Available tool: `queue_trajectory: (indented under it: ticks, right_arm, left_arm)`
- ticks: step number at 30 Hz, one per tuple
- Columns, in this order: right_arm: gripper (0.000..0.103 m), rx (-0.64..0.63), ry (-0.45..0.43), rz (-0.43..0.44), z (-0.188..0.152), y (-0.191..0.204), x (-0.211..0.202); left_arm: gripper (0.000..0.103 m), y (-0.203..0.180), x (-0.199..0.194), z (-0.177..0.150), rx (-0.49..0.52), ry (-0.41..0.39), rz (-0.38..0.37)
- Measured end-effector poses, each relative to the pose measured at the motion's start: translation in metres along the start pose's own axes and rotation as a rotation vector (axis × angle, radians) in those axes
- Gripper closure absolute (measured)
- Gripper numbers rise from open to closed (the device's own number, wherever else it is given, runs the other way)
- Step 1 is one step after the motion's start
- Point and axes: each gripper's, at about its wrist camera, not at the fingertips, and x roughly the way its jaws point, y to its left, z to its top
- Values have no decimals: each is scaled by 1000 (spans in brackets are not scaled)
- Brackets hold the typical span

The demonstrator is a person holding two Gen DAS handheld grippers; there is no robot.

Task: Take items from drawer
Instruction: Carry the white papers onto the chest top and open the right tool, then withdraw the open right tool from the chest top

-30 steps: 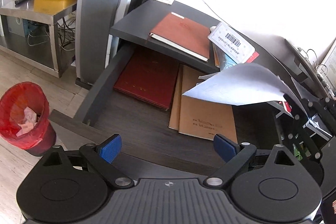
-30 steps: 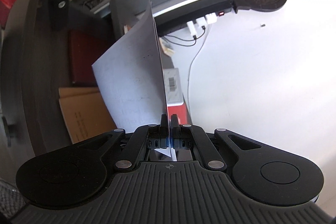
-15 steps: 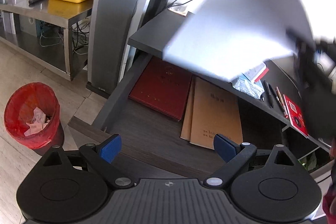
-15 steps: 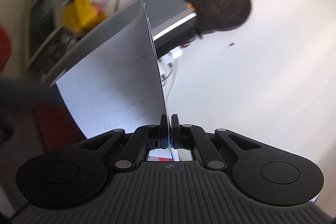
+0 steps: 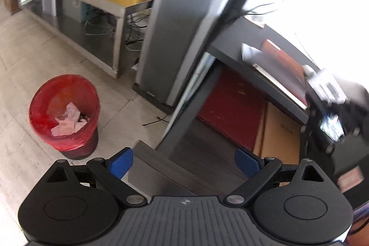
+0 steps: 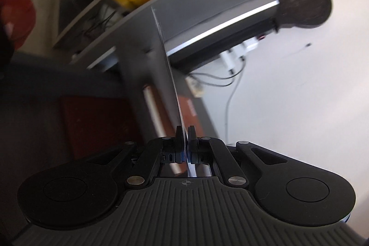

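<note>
Nearest us, our left gripper [image 5: 184, 162] hangs with its blue pads spread wide and nothing between them, above the front edge of the open drawer [image 5: 184, 144]. Our right gripper [image 6: 184, 138] is clamped on a sheet of paper [image 6: 165, 75], which stands edge-on straight ahead of it. Inside the drawer lie a dark red book [image 5: 233, 105] and, just beside it, tan folders [image 5: 279, 133]. Farther off, a brown notebook [image 5: 281, 63] lies on the dark surface [image 5: 228, 43] above the drawer. On the floor to the left stands a red bin [image 5: 64, 112].
</note>
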Motion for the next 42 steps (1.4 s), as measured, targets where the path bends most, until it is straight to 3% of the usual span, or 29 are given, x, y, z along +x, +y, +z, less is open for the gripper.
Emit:
queue_trajectory:
  ticks: [6,22,24,28,31,36,42]
  right_arm:
    - [101,-13,57,-6,2,14,27]
    - [99,3,174,-54,11,-15,133]
    - [94,-11,183,-42,9,-15,137]
    - [61,-26,176,-32,2,-17,132]
    - [47,-3,169,-3,-1,-27,119]
    - [37,78,164,96,-8,-50,89]
    - [34,279,135,179,-32,-82,24]
  left_arm:
    - [9,4,11,5,-22,6,1]
    - [9,5,26,14,-16,-6,17]
    - [9,6,29,14,-15,0,19]
    - [9,5,28,13,-9,3,18]
    - [9,2,24,11,0,-3,13]
    - [8,-6,12,8,28,-23,8]
    - [8,-23,-8,-2,87,-52,-5]
